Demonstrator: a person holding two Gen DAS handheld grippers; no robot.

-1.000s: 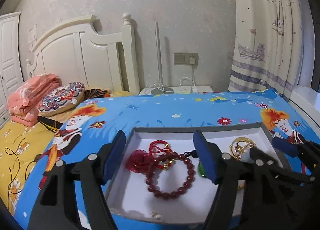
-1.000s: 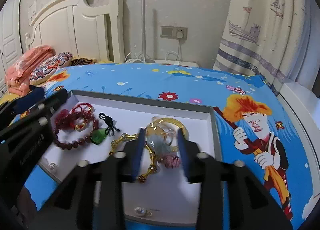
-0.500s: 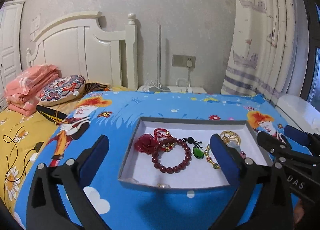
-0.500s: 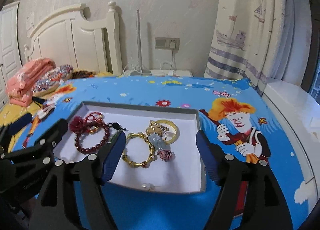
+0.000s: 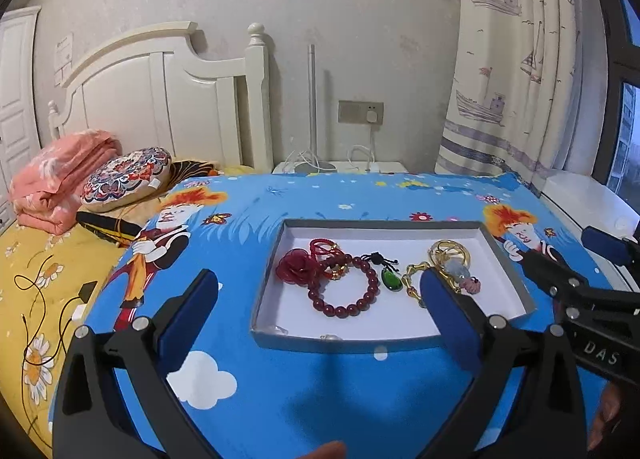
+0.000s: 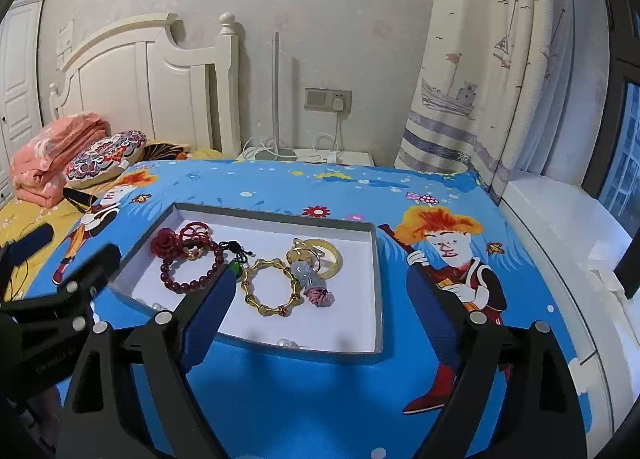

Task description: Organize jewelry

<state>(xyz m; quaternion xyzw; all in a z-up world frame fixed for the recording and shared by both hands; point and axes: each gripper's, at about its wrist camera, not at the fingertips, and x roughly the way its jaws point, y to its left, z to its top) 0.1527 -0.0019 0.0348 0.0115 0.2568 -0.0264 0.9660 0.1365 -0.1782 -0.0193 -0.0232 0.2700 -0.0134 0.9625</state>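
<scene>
- Left wrist view: the left claw [image 5: 320,299] is spread wide with nothing between its blue pads, held above the blue cartoon-print cover [image 5: 248,363] in front of the tray.
- On the bed at far left lie a folded pink blanket [image 5: 60,175] and a round patterned cushion [image 5: 126,177], both well apart from the tray.
- The shallow white tray [image 5: 280,243] with a grey rim sits on the cover, all the jewelry inside it.
- At the tray's left end a red fabric rose [image 5: 294,271] touches a coil of red cord [image 5: 322,248] and the dark red bead bracelet [image 5: 344,289].
- Just to the right lies a green pendant [image 5: 391,281] on a black knotted cord.
- Right wrist view: a gold link bracelet [image 6: 272,285] lies flat near the tray's middle, beside the pendant.
- To its right a gold ring charm [image 6: 316,257] overlaps a pale stone piece ending in a pink tassel [image 6: 318,295].
- Small pearl-like beads [image 6: 286,343] rest against the tray's near wall.
- The right claw [image 6: 320,309] is also fully open and empty, hovering at the near edge of the tray, its left pad in front of the pendant.
</scene>
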